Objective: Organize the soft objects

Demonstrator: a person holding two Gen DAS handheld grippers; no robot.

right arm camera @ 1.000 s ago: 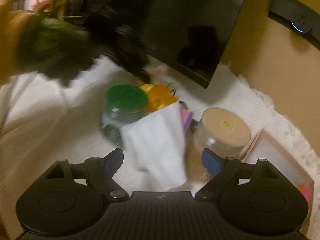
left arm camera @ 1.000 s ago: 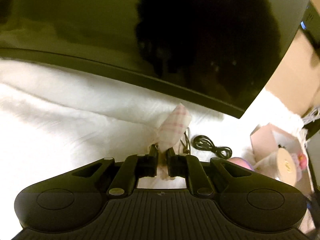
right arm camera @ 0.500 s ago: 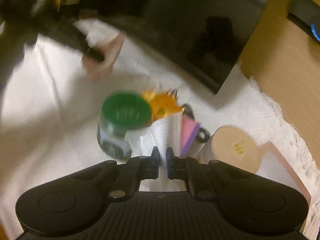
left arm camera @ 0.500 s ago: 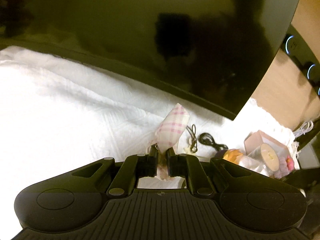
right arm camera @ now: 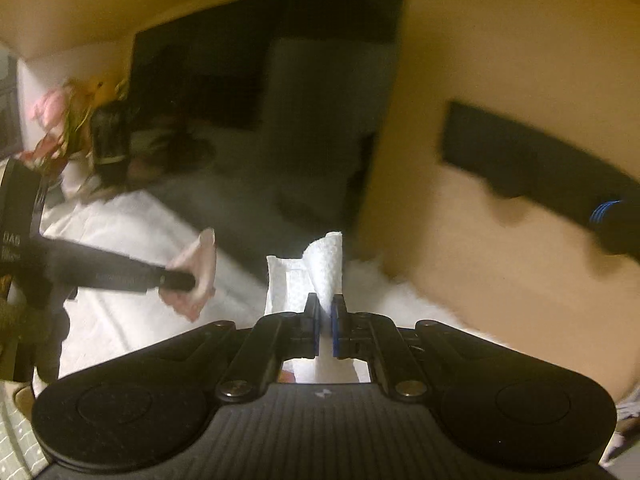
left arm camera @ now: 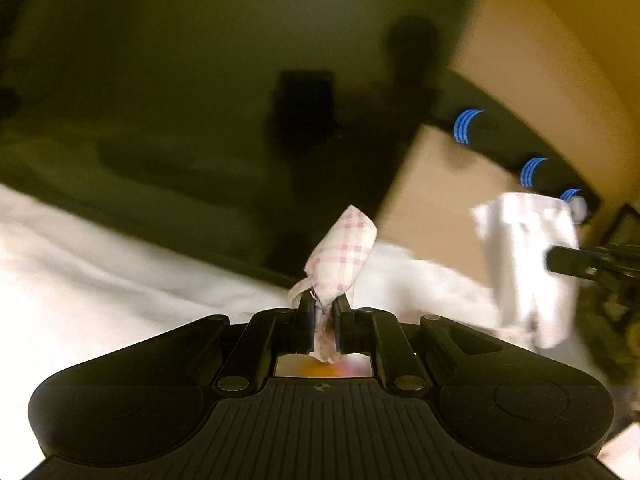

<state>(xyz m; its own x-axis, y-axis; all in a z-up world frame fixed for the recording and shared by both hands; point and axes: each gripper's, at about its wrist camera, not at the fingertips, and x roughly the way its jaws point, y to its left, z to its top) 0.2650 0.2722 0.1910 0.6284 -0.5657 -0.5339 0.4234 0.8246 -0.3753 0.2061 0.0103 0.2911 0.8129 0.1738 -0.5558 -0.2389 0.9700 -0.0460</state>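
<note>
A pink-checked white cloth (left arm camera: 340, 254) sticks up from my left gripper (left arm camera: 323, 308), which is shut on its lower end. In the right wrist view that cloth (right arm camera: 196, 276) shows at the left, pinched in the left gripper's fingers (right arm camera: 176, 280). My right gripper (right arm camera: 326, 306) is shut on a white paper towel (right arm camera: 316, 276) that stands up between its blue pads. The left wrist view has the same towel (left arm camera: 528, 264) hanging at the right from the right gripper's fingers (left arm camera: 560, 262). Both pieces are held above the white-covered table (left arm camera: 100, 280).
A large dark TV screen (left arm camera: 200, 120) stands close behind the table. A black bar with blue lights (left arm camera: 532, 168) is on the tan wall to the right. Pink and yellow flowers (right arm camera: 68, 116) stand at the far left of the table.
My right gripper went from open over the white towel to shut on it, then lifted it off the table. The left gripper rose with the checked cloth; jars and cables dropped out of view.
</note>
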